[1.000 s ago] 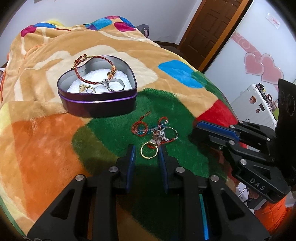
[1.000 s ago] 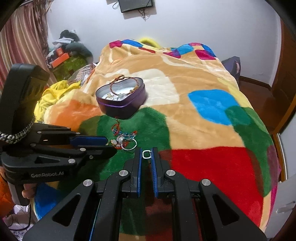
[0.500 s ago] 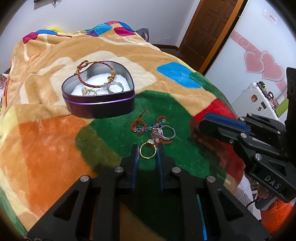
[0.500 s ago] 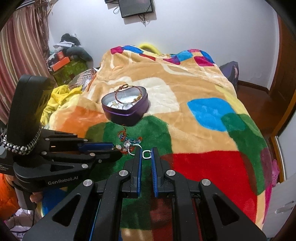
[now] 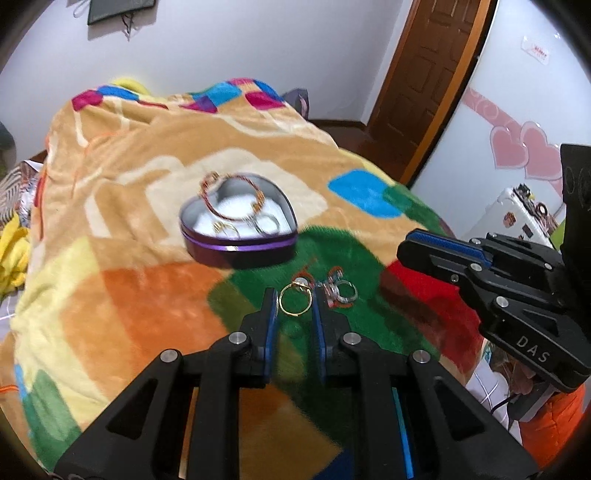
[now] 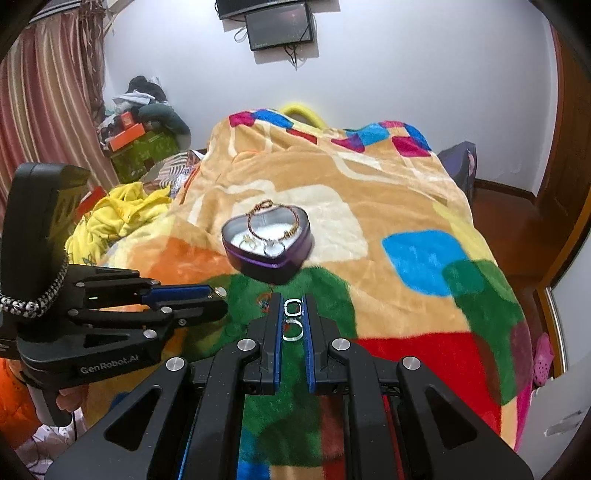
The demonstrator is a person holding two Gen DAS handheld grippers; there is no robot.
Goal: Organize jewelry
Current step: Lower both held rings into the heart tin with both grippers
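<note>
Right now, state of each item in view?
Heart tin: lid off, upright on blanket, bracelet and rings inside.
Gold ring: clamped in left gripper, jaws just closed further.
Silver ring: clamped in right gripper.
Jewelry pile: loose on green patch.

Right gripper [image 6: 293,314]: jaws closed on a small silver ring [image 6: 291,307], held between the blue pads; a second silver loop [image 6: 293,329] sits just below it between the jaws. Left gripper [image 6: 218,299] enters from the left, above the green patch of the blanket [image 6: 406,206]. Heart-shaped tin [image 6: 269,243] rests on the blanket beyond the grippers; a red braided bracelet [image 6: 273,218] lies across its rim, rings on white padding inside. Wall-mounted screen [image 6: 280,24] above the bed.
</note>
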